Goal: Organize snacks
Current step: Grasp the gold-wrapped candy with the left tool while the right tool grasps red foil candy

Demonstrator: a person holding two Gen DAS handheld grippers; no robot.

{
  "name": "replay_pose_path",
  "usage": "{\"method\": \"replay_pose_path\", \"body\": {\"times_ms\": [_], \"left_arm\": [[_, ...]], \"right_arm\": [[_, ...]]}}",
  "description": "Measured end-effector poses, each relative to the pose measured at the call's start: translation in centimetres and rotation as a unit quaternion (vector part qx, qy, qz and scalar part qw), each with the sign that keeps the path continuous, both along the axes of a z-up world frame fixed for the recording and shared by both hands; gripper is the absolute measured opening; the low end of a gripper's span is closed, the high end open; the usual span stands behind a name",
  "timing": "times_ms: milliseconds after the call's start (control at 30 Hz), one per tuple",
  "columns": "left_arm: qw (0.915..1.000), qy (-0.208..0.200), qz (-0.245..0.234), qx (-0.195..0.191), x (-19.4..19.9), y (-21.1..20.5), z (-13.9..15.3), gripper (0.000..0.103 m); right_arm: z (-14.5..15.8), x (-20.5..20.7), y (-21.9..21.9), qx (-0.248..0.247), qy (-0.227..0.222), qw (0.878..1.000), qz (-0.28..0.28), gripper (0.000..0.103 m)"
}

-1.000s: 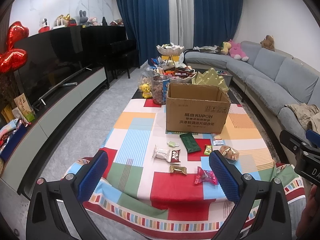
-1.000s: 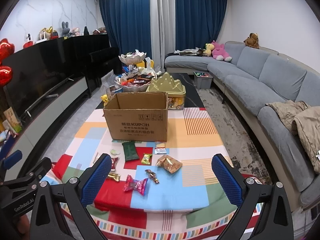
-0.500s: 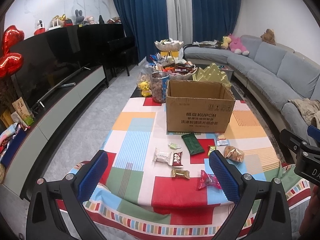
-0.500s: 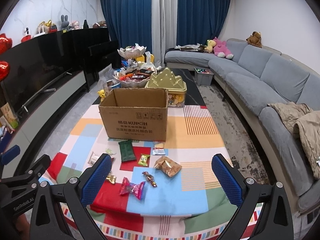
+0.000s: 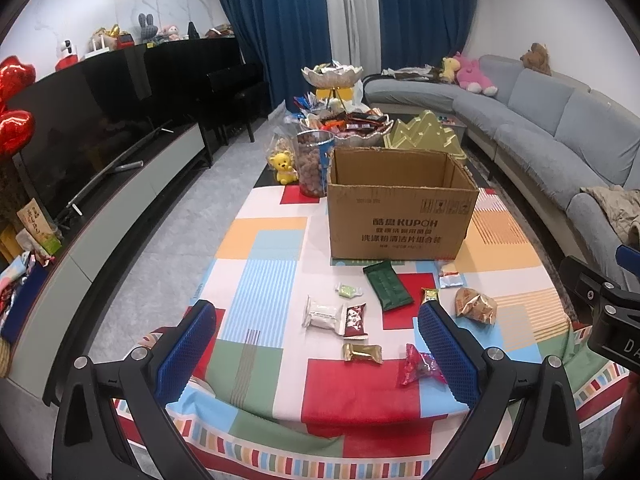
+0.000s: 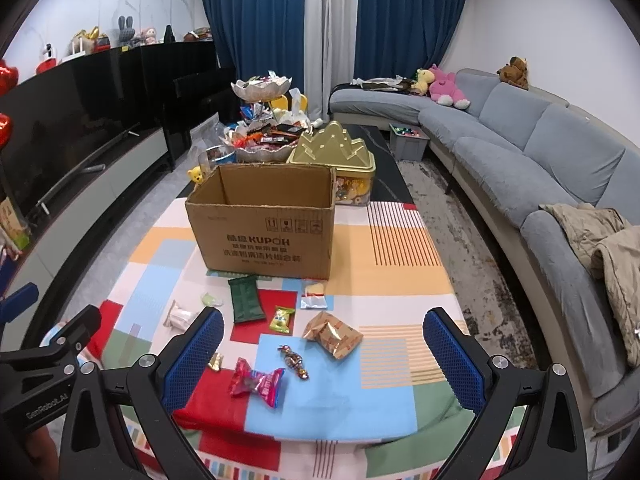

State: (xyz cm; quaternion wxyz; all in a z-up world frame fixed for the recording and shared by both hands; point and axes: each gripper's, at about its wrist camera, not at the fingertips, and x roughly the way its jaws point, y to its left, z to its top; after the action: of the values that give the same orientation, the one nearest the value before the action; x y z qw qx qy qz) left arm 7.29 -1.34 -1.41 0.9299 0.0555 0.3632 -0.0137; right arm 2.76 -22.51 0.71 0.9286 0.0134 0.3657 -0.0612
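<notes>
An open cardboard box [image 5: 402, 216] [image 6: 266, 226] stands on a table with a colourful checked cloth [image 5: 264, 264] [image 6: 400, 264]. Several wrapped snacks lie in front of it: a dark green packet [image 5: 387, 285] [image 6: 246, 298], a white packet [image 5: 322, 312], a gold candy [image 5: 362, 353], a pink candy [image 5: 420, 364] [image 6: 256, 384], a golden-brown bag [image 5: 475, 305] [image 6: 334, 334]. My left gripper [image 5: 316, 352] is open and empty above the table's near edge. My right gripper [image 6: 322, 354] is open and empty, also near the front edge.
Behind the box stand a jar of snacks [image 5: 313, 162], a yellow bear figure [image 5: 284, 166], tiered bowls of sweets [image 6: 262, 120] and a gold tin [image 6: 336, 160]. A grey sofa [image 6: 540, 176] runs along the right. A TV unit [image 5: 100, 152] runs along the left.
Both grippers have moved closer to the table and a little higher, so the box and snacks look larger. Both stay open and empty.
</notes>
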Motion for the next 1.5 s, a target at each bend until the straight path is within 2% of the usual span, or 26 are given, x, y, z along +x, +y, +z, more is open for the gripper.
{"method": "replay_pose_path", "body": {"times_ms": [333,767,933,1333,1500], "left_arm": [[0.9995,0.028,-0.013,0.010,2.0,-1.1,-2.0,0.101],[0.9963,0.080,-0.028,0.018,4.4,-2.3,-6.6,0.101],[0.9933,0.106,-0.040,0.019,5.3,-2.9,-8.7,0.093],[0.9888,0.140,-0.048,0.018,7.1,-2.9,-12.4,0.090],[0.9855,0.161,-0.051,0.016,8.1,-3.0,-14.1,0.085]], "right_arm": [[-1.9,2.0,-0.9,0.010,0.034,0.999,-0.008,0.101],[-5.5,4.1,-1.2,0.001,0.072,0.997,-0.003,0.101],[-7.2,4.8,-1.1,-0.002,0.092,0.996,0.006,0.101],[-10.7,6.1,0.3,-0.007,0.136,0.990,0.042,0.101],[-12.5,6.9,0.5,-0.001,0.158,0.986,0.055,0.090]]}}
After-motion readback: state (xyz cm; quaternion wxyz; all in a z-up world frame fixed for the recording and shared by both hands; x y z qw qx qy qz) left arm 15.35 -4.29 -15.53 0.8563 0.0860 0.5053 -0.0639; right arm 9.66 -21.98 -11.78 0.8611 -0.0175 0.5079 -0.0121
